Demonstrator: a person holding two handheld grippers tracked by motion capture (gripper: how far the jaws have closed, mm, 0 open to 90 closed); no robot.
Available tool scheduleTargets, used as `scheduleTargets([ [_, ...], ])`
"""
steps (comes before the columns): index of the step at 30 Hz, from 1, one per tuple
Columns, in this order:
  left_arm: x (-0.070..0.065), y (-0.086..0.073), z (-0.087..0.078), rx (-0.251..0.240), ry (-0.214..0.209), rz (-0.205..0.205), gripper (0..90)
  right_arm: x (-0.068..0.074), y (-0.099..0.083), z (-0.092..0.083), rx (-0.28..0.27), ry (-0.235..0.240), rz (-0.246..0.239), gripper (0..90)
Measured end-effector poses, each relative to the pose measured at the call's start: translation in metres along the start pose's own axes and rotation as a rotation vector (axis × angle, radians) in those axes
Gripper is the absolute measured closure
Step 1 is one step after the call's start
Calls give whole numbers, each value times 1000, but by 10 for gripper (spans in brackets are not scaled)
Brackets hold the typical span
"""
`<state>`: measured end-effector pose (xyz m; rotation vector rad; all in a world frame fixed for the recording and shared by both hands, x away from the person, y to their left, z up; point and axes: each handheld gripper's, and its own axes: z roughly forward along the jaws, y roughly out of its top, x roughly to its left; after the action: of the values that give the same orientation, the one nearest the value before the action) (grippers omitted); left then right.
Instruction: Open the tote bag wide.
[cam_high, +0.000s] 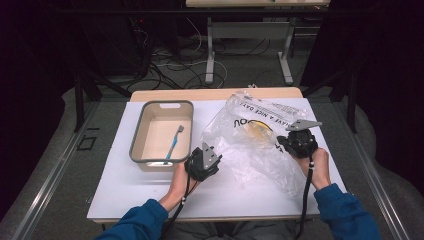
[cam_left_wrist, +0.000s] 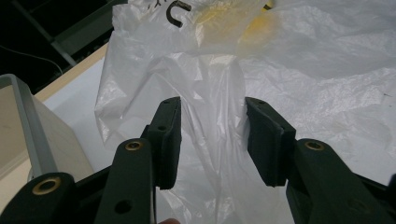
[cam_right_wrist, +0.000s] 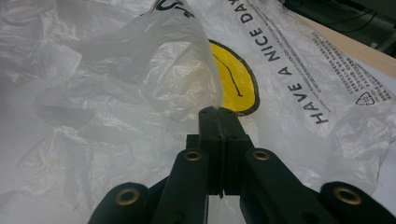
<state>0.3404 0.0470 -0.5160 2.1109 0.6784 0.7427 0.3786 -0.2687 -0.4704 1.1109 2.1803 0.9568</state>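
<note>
A crumpled clear plastic bag (cam_high: 250, 145) with a yellow smiley and black lettering lies on the right half of the white tabletop (cam_high: 150, 195). My left gripper (cam_high: 207, 157) sits at the bag's left edge. In the left gripper view its jaws (cam_left_wrist: 212, 140) stand apart with a fold of the bag (cam_left_wrist: 303, 70) rising between them, and the pads (cam_left_wrist: 261, 140) do not press it. My right gripper (cam_high: 289, 142) is at the bag's right side. In the right gripper view it (cam_right_wrist: 218, 114) is shut on a lifted ridge of the bag (cam_right_wrist: 116, 93).
A beige tray with a grey rim (cam_high: 135, 140) stands left of the bag, and its corner (cam_left_wrist: 23, 121) is close beside my left gripper. A blue toothbrush (cam_high: 174, 142) lies inside it. Beyond the table's far edge are table legs and loose cables on the floor.
</note>
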Motion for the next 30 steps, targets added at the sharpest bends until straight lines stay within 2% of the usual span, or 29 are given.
scheduleTargets([
  [1, -1, 1, 0, -17, 7, 3, 581, 0, -1, 1, 3, -3, 10, 900],
  [3, -4, 3, -2, -13, -9, 16, 603, -1, -2, 2, 4, -5, 6, 900],
  [5, -6, 3, 0, 8, -28, 24, 707, -1, -2, 2, 8, 0, 20, 900],
  [6, -7, 3, 4, 10, -28, 23, 829, -2, -3, 4, 8, 4, 24, 900],
  [7, -7, 3, 7, 16, -27, 27, 829, -2, -3, 4, 8, 4, 24, 900],
  [9, -7, 3, 14, 15, -24, 21, 896, -1, -4, 6, 18, 13, 19, 900],
  [12, -6, 7, 20, 8, -26, 17, 900, 0, -6, 8, 33, 23, 25, 900],
  [14, -7, 9, 22, -10, -9, 15, 900, 0, -7, 9, 34, 27, 25, 900],
  [18, -2, 12, 23, -17, 5, -12, 897, -2, -7, 7, 22, 25, 26, 900],
  [19, 0, 12, 23, -20, 3, -16, 880, -3, -6, 6, 17, 24, 15, 900],
  [20, 0, 12, 22, -21, 11, -26, 854, -3, -5, 5, 12, 24, 30, 900],
  [21, 1, 13, 22, -25, 11, -16, 816, -3, -5, 3, 10, 22, 29, 900],
  [22, 1, 14, 19, -15, 6, -16, 762, -3, -4, 2, 6, 15, 29, 900],
  [25, -1, 18, 12, -30, 12, -16, 626, -3, -1, 0, -4, 20, 37, 900],
  [30, -8, 24, 0, -39, -28, -2, 450, -4, 0, -2, -12, 15, 41, 900],
])
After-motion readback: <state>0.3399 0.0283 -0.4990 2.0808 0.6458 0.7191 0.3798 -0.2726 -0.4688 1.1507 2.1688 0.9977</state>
